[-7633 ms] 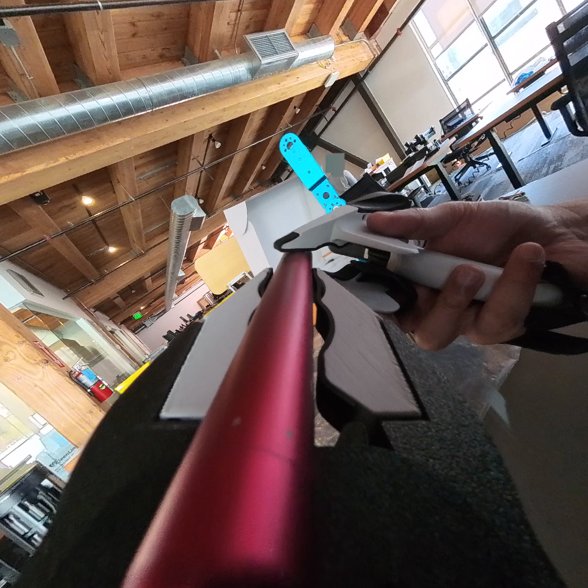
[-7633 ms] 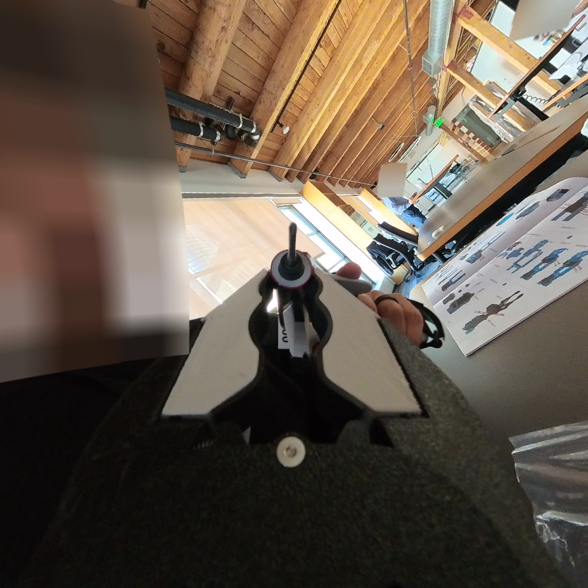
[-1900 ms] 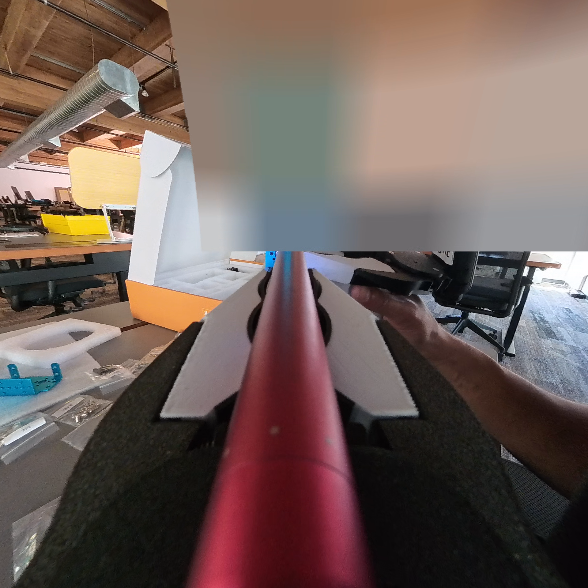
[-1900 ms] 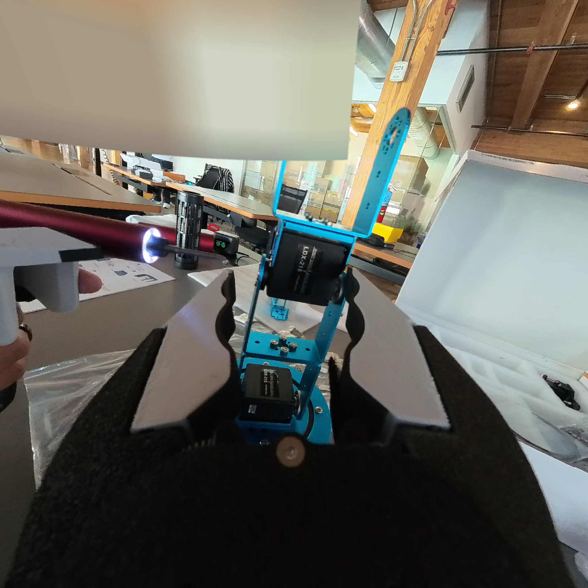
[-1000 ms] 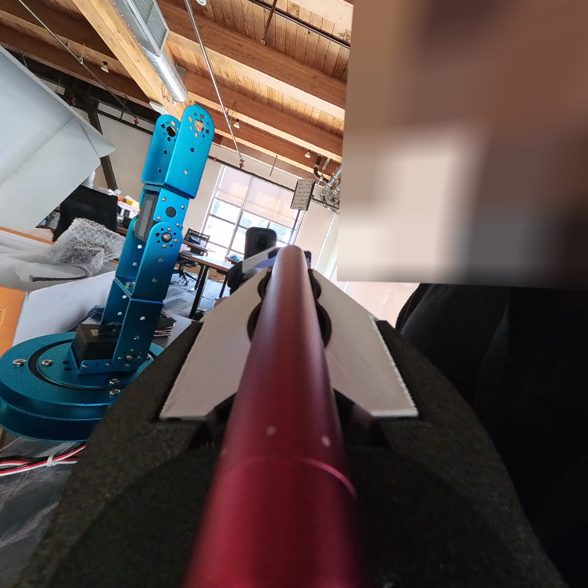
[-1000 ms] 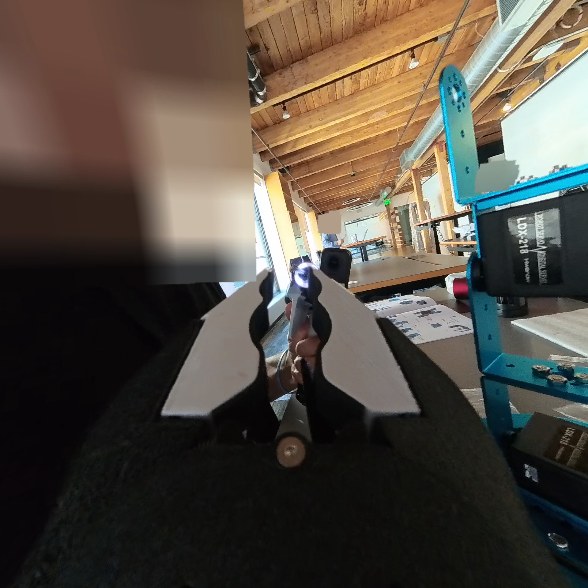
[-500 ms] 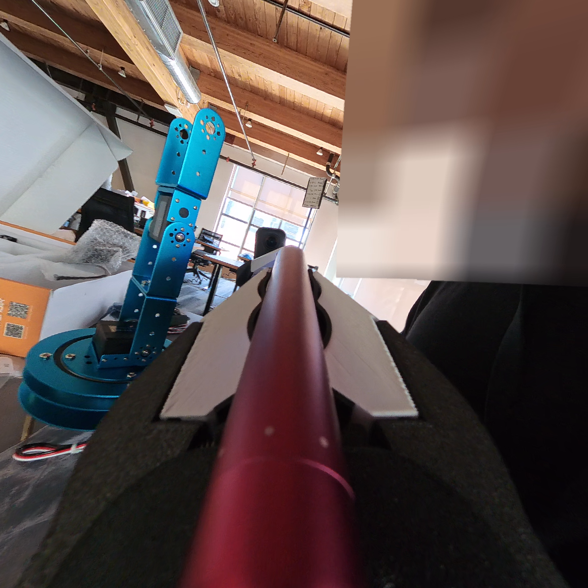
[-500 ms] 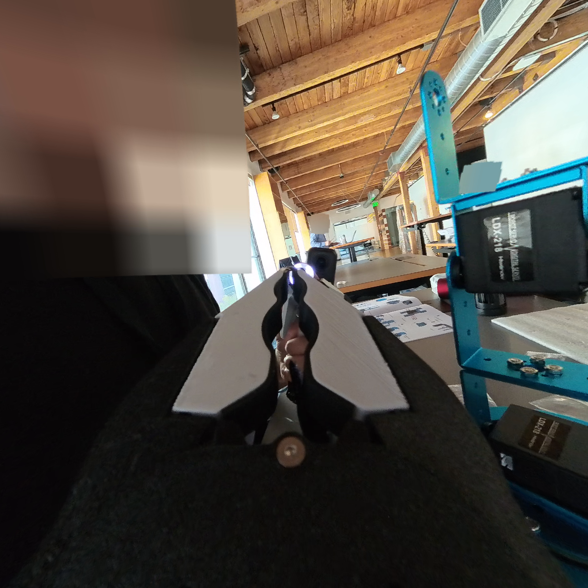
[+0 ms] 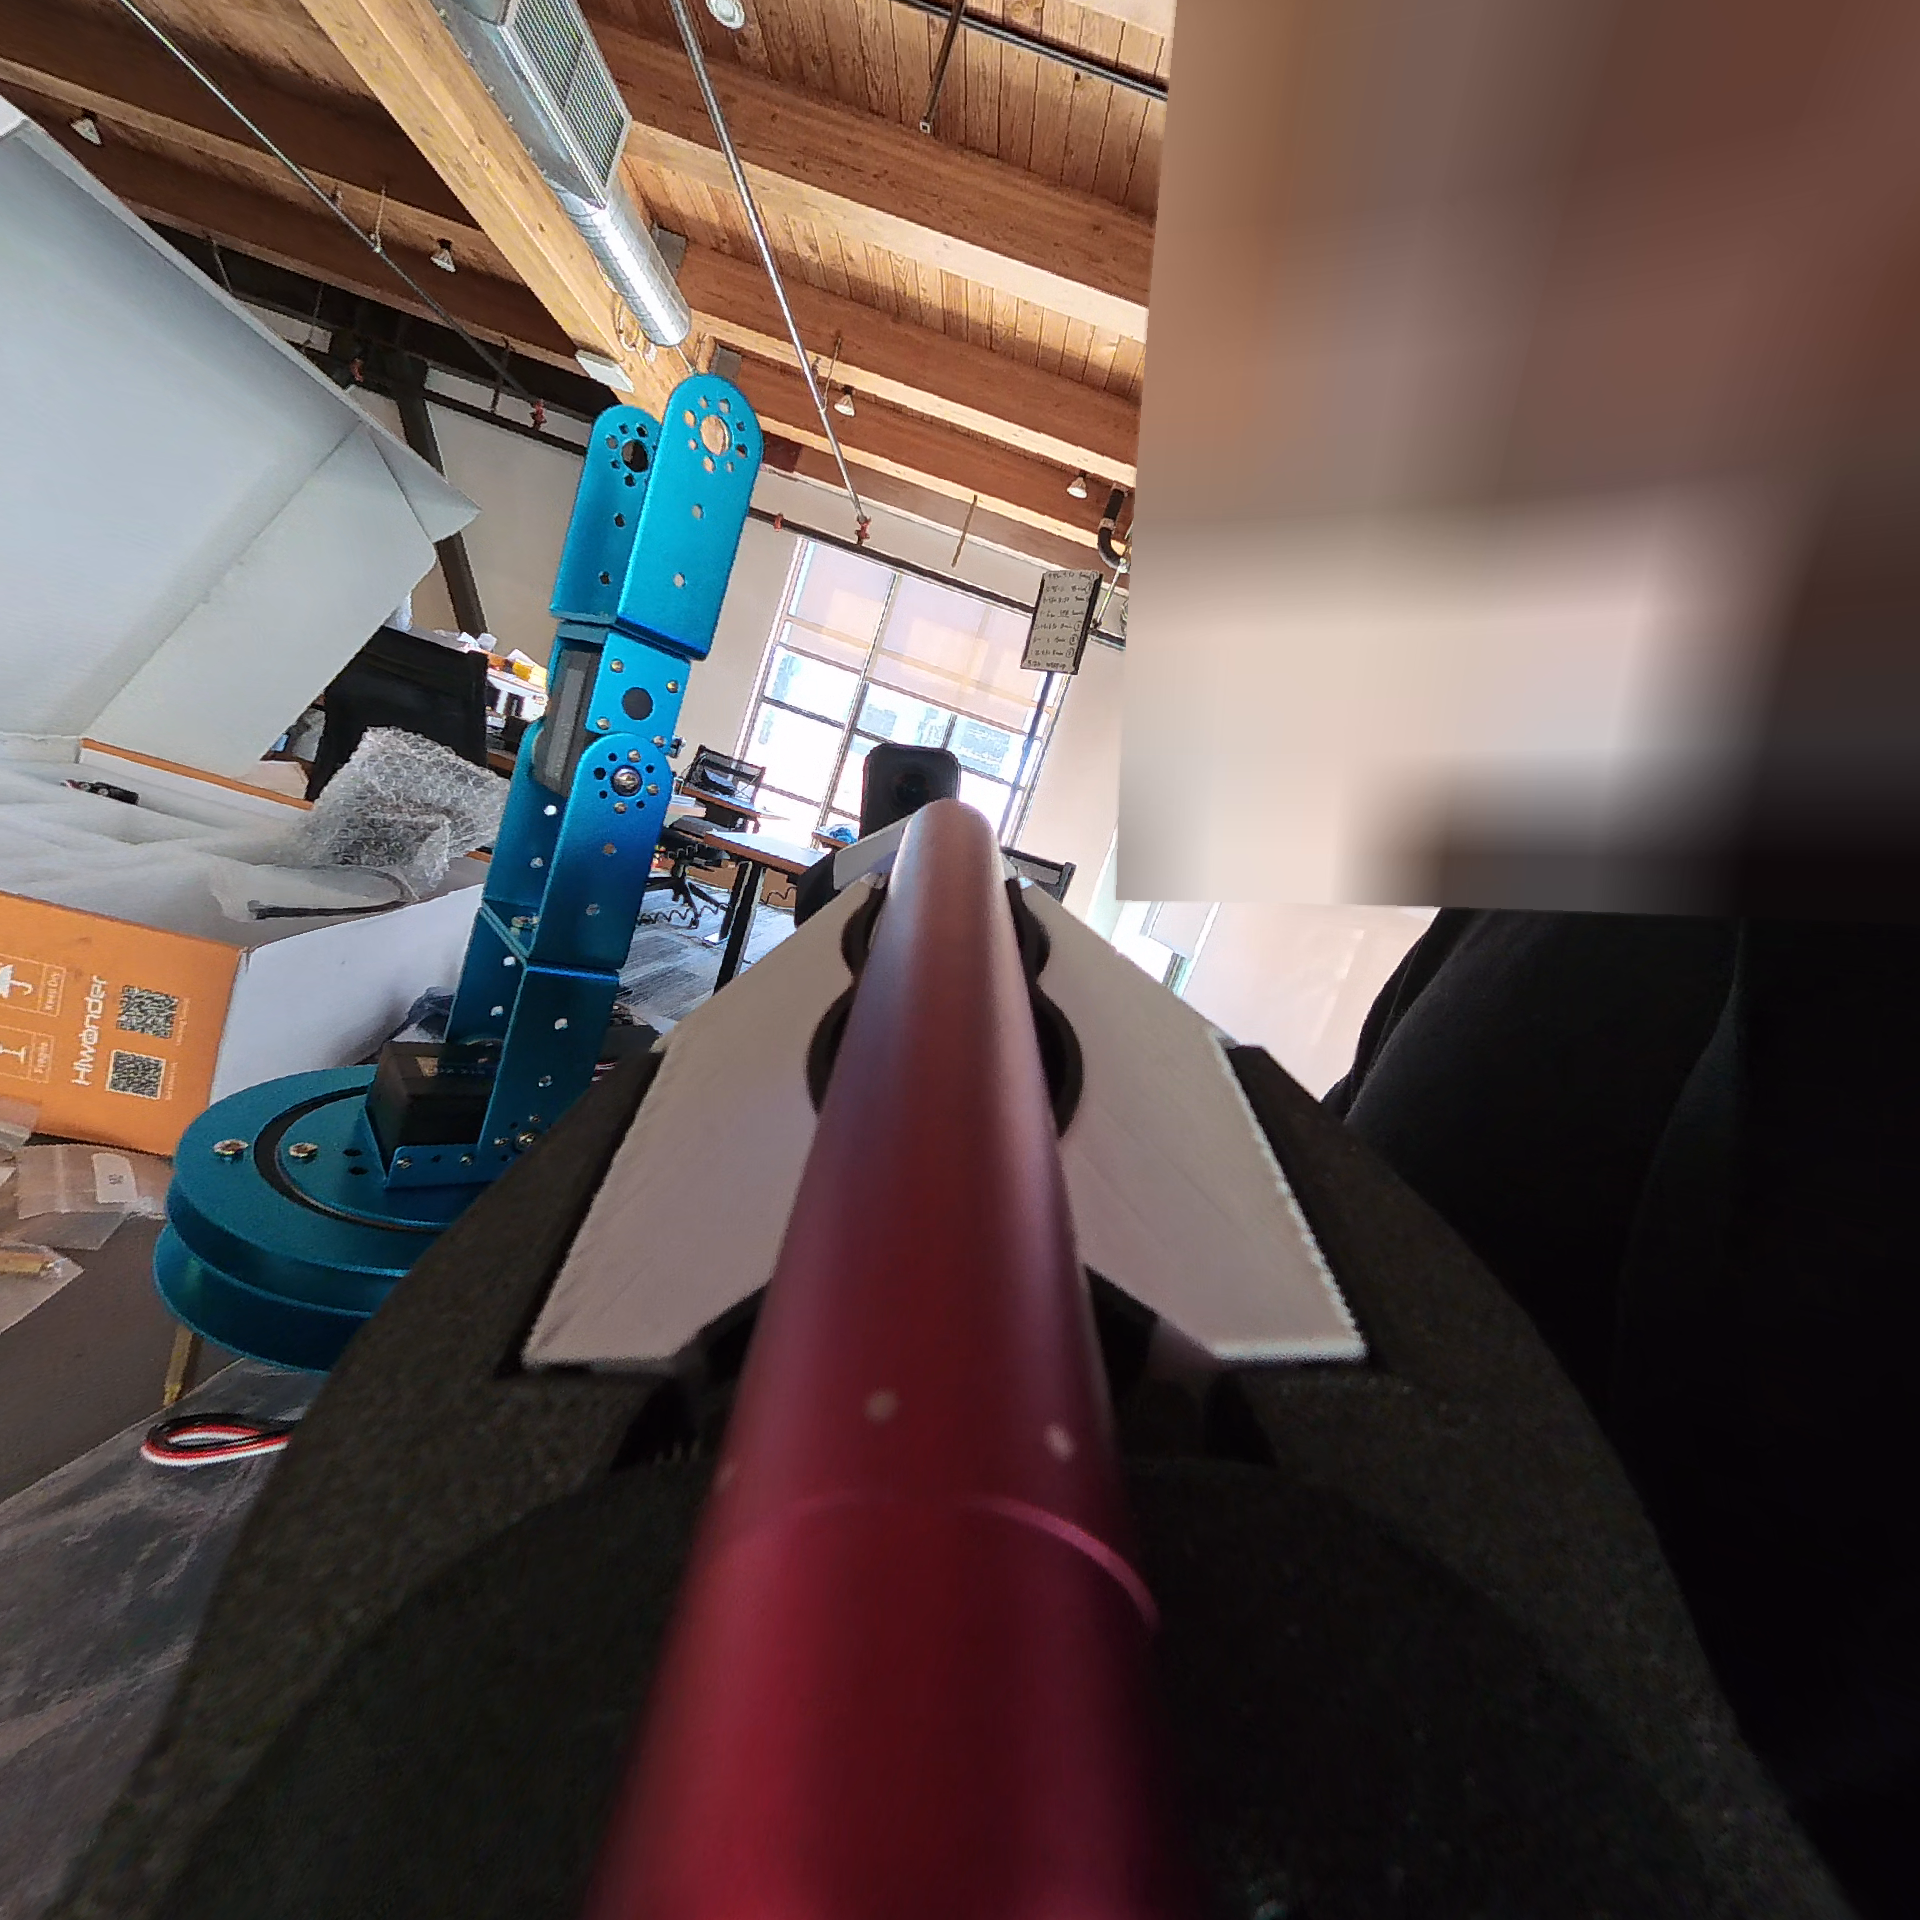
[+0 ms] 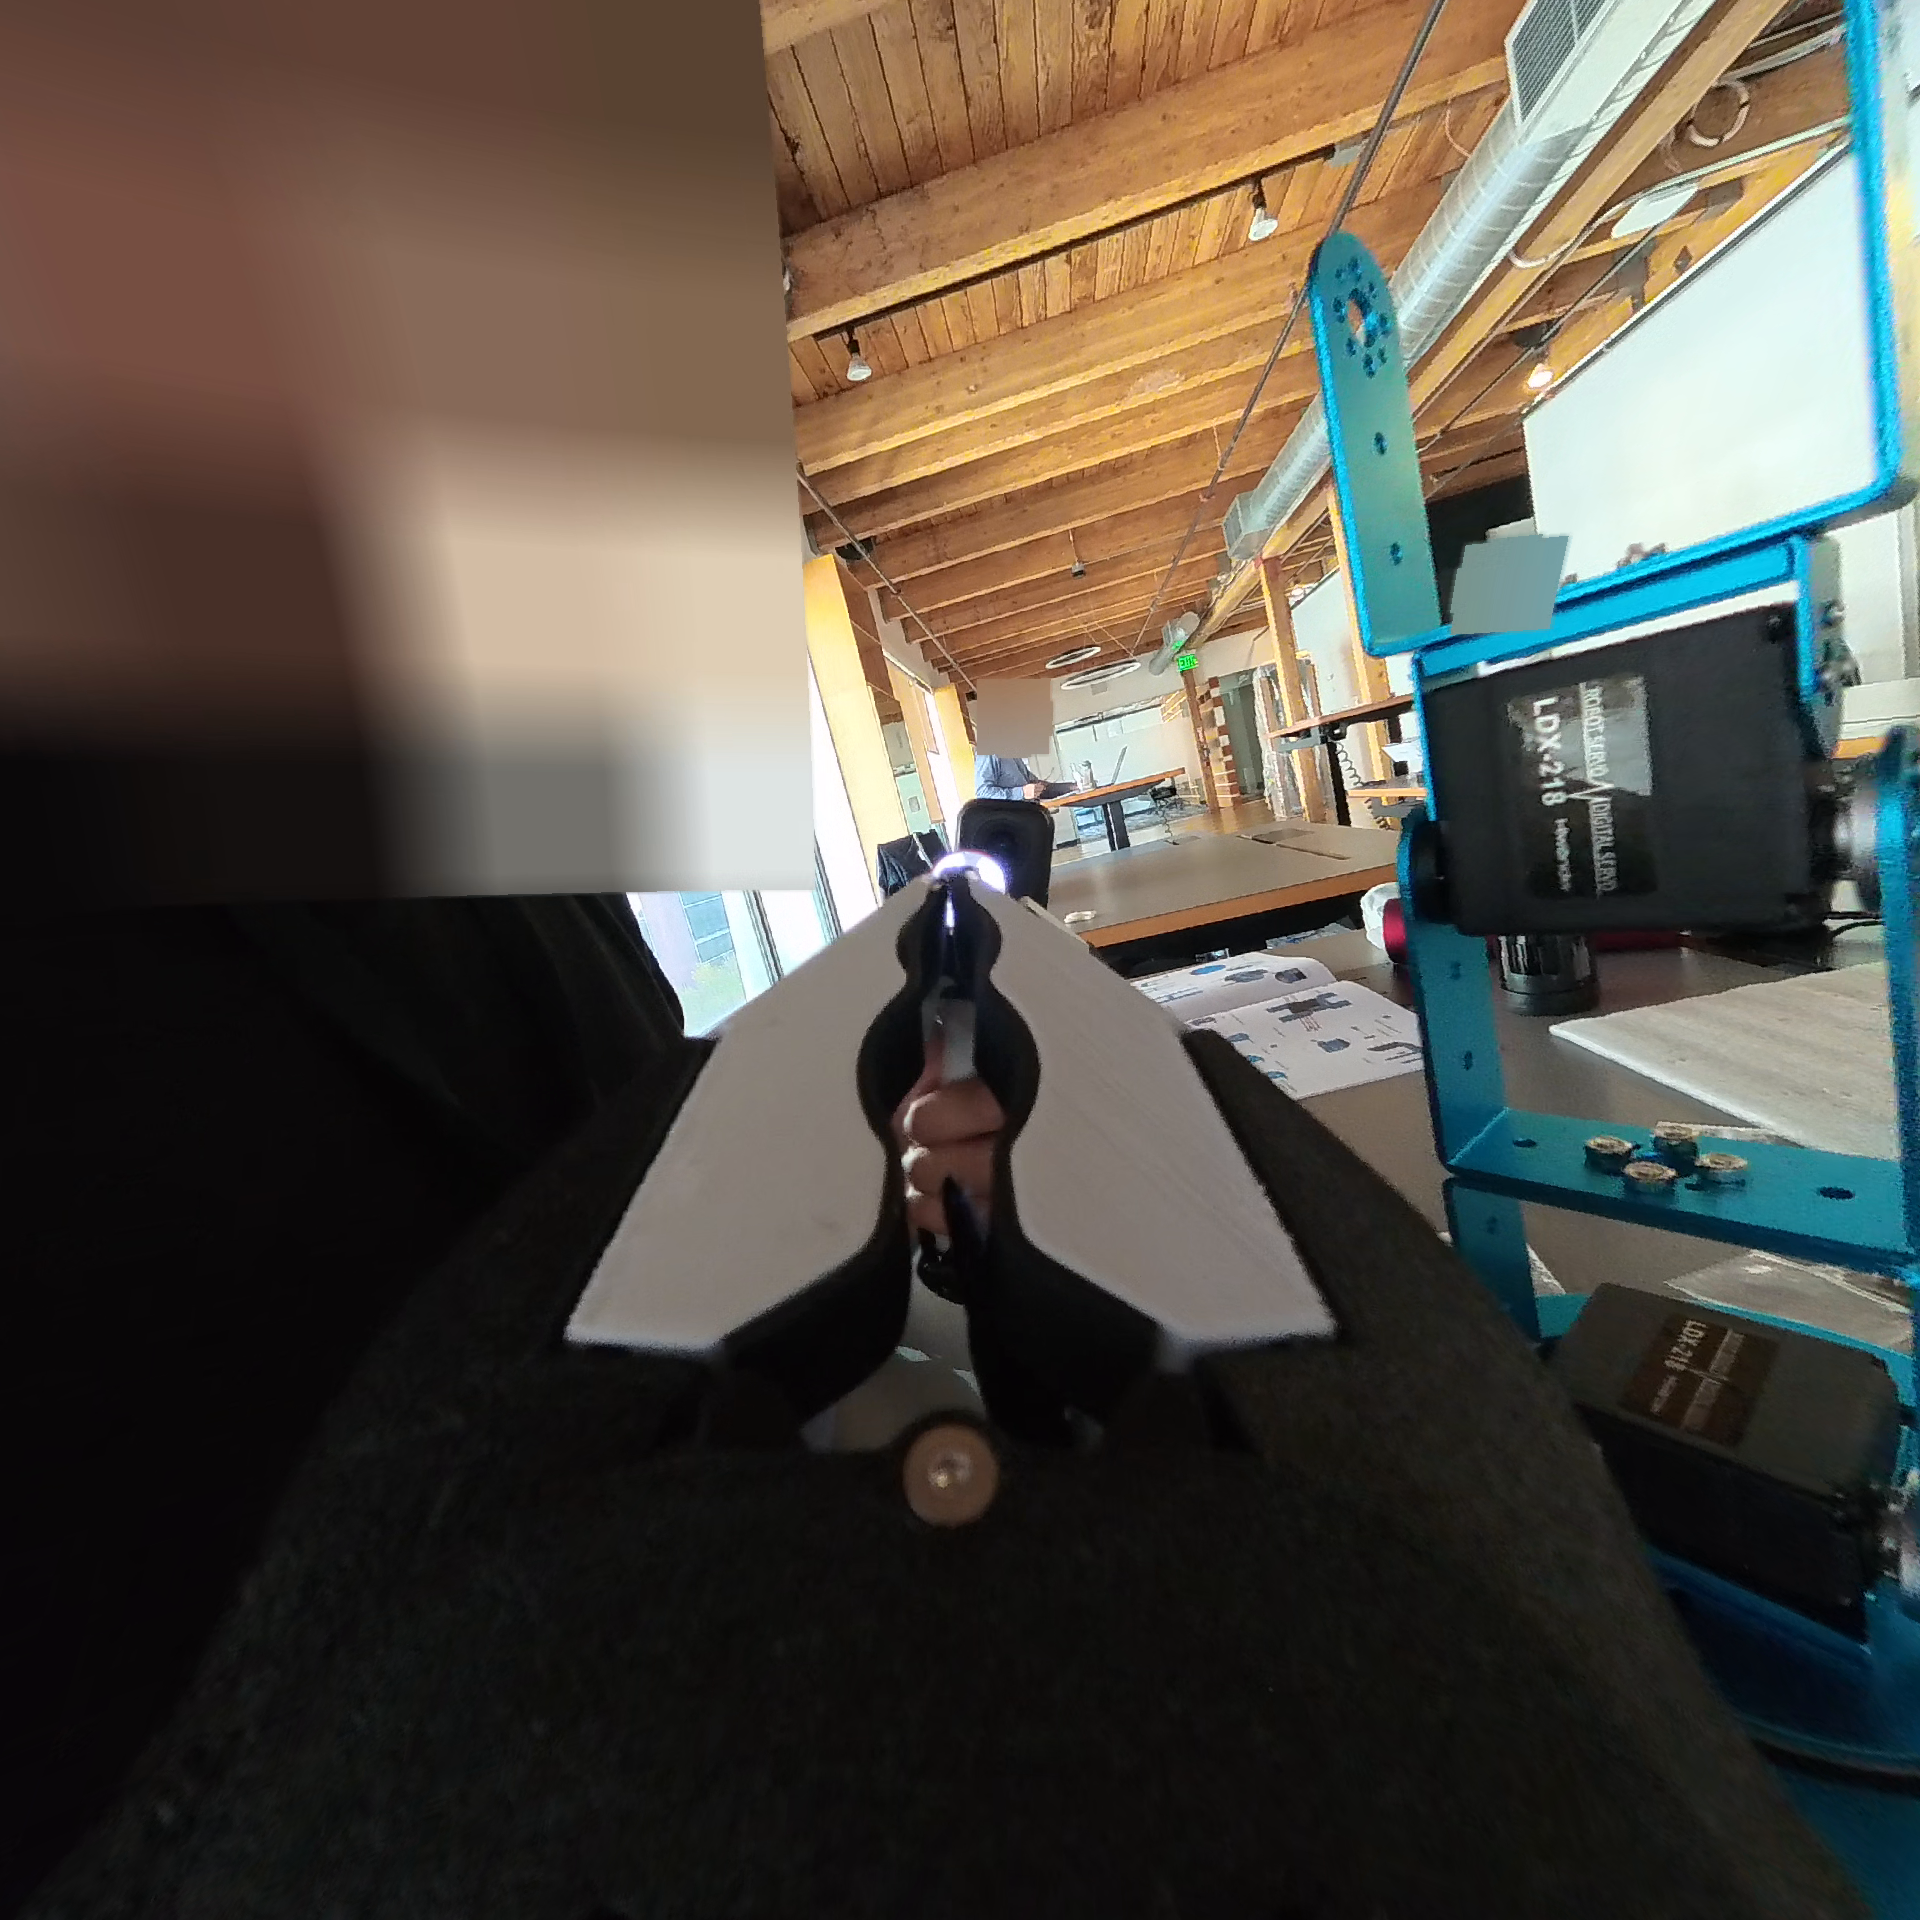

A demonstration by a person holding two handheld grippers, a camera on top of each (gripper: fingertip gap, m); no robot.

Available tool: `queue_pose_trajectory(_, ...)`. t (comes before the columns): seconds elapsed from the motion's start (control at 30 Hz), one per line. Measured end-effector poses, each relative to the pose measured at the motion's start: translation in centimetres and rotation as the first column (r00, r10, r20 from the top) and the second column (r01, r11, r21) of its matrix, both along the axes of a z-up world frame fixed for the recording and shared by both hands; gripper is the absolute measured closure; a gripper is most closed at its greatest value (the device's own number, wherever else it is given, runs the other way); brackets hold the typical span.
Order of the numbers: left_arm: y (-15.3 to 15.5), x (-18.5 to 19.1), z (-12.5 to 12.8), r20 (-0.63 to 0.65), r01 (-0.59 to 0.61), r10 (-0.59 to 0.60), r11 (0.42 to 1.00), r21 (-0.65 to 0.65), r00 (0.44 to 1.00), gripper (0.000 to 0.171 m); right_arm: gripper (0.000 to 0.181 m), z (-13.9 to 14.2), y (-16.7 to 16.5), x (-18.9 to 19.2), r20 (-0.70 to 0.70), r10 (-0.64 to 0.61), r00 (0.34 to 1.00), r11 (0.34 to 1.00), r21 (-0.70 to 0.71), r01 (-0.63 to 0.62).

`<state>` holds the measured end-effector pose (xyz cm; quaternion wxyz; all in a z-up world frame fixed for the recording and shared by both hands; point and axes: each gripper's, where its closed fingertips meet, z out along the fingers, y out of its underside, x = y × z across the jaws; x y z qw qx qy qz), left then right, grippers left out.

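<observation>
My left gripper (image 9: 940, 831) is shut on a dark red electric screwdriver (image 9: 914, 1351), which runs along the jaws and points at the right gripper's tips. In the right wrist view my right gripper (image 10: 961, 894) is shut, with its tips at the screwdriver's glowing nose (image 10: 961, 868), closed on the thin bit there. A hand (image 10: 940, 1132) on the left gripper shows through the jaw gap. A blue metal robot arm (image 9: 613, 748) stands on its round base (image 9: 281, 1216) to the left of the left gripper. In the right wrist view it (image 10: 1475, 935) stands close on the right, with a black servo (image 10: 1600, 790).
An orange and white box (image 9: 104, 1029) with bubble wrap (image 9: 384, 810) stands behind the arm. A red, white and black wire (image 9: 208, 1439) and small bags (image 9: 62, 1184) lie on the table. An open booklet (image 10: 1288, 1018) lies farther back. Dark clothing fills the side nearest the person.
The right gripper's jaws have closed from open to shut around the screwdriver's tip. The left gripper has kept its hold and shifted slightly, so the blue arm sits more to the right.
</observation>
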<state>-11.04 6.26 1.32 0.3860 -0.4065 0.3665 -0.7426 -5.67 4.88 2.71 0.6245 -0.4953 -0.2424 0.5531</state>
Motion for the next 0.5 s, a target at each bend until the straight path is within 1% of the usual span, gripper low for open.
queue_pose_trajectory(0.03, -0.08, 0.08, -0.03, -0.003, 0.000, 0.000, 1.000, 0.004, 1.000, 0.149, 0.181, -0.02, 0.04, -0.01, 0.000, -0.001, 1.000, 1.000, 0.000, 0.001)
queue_pose_trajectory(0.5, 0.03, 0.63, 0.11, 0.009, -0.029, 0.029, 1.000, 0.006, 1.000, 0.149, 0.181, -0.05, 0.03, -0.22, 0.010, 0.004, 1.000, 1.000, 0.004, -0.004)
